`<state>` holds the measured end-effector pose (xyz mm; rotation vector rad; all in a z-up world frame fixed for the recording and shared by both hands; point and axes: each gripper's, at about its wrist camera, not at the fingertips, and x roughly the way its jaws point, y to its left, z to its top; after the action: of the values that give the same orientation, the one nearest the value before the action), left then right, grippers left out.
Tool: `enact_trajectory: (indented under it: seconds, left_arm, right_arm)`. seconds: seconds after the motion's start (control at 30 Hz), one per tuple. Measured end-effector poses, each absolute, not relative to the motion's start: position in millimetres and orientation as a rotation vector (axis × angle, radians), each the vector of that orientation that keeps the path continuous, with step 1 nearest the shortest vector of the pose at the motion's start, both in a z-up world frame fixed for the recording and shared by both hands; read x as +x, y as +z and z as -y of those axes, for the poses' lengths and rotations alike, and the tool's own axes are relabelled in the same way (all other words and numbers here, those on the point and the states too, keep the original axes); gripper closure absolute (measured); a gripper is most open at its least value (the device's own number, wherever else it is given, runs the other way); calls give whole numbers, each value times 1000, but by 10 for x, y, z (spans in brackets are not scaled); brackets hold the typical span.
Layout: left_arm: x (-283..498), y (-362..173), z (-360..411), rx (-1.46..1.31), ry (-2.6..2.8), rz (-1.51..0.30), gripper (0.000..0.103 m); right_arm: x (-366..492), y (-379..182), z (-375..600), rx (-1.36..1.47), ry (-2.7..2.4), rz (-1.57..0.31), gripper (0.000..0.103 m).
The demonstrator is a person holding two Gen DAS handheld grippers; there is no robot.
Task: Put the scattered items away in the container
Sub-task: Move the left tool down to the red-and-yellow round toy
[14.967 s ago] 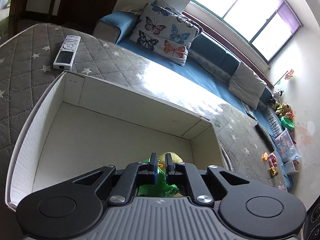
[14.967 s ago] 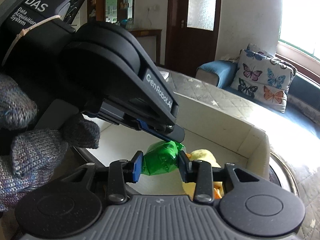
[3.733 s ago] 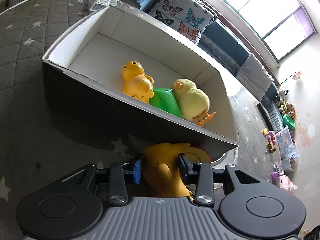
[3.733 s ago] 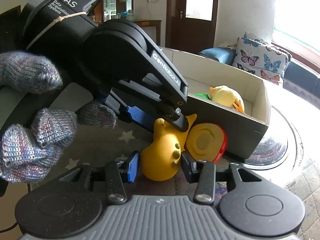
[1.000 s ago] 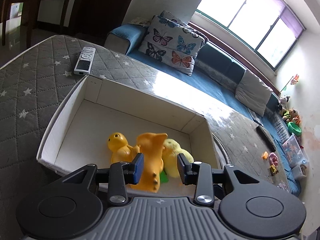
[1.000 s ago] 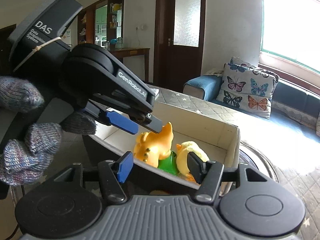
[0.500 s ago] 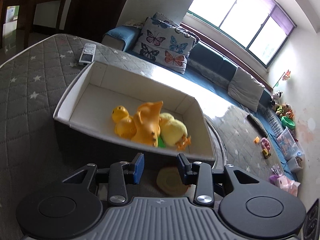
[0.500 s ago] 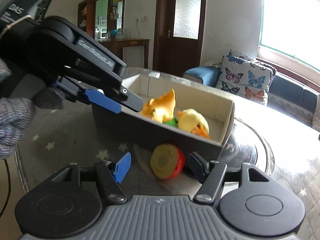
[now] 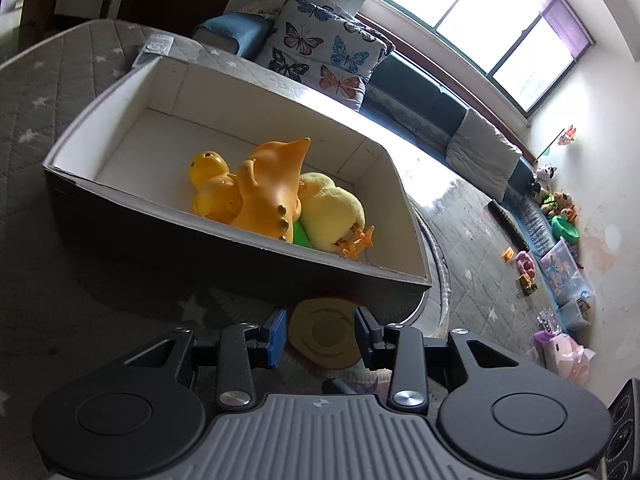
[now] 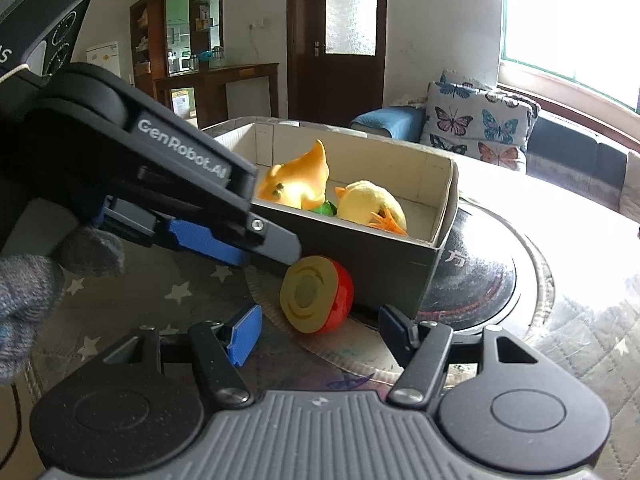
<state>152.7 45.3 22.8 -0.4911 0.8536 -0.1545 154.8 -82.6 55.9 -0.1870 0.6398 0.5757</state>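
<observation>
On the quilted table (image 10: pixel 132 304), spread fingers (image 9: pixel 277 330) flank the toy half-tomato (image 10: pixel 316 294), flat face toward both cameras.

The star-quilted table (image 9: pixel 36 92) carries the box (image 9: pixel 224 248) and tomato half (image 10: pixel 318 300).

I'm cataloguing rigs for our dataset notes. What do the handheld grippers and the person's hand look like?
Both grippers, left gripper and right gripper, have black linkage arms, blue finger pads and grey ribbed bodies. The left one reads "GenRobot.AI" in white. The hand wears a mottled grey knit glove.

A home living room: sofa (image 9: pixel 420 92), butterfly cushion (image 9: pixel 320 52), scattered toys (image 9: pixel 556 208).
</observation>
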Motion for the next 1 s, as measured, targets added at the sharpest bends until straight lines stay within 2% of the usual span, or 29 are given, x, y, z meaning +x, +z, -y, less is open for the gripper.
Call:
enact_trajectory:
  seconds: [0.3, 0.37, 0.53, 0.67, 1.0]
  left_arm:
    - [1622, 79, -553, -566, -178, -845, 64]
    - [1627, 51, -582, -580, -185, -843, 64]
    - [1652, -13, -624, -605, -203, -847, 64]
    - [1681, -65, -650, -626, -215, -852, 64]
    - [1714, -177, -708, -671, -239, -874, 64]
  right_arm:
    - [1653, 459, 723, -186, 574, -671, 39]
    - [1662, 440, 709, -182, 577, -679, 45]
    - [1685, 423, 710, -167, 578, -688, 48]
    - [1704, 419, 709, -157, 582, -694, 56]
    - [1713, 444, 724, -131, 589, -706, 63]
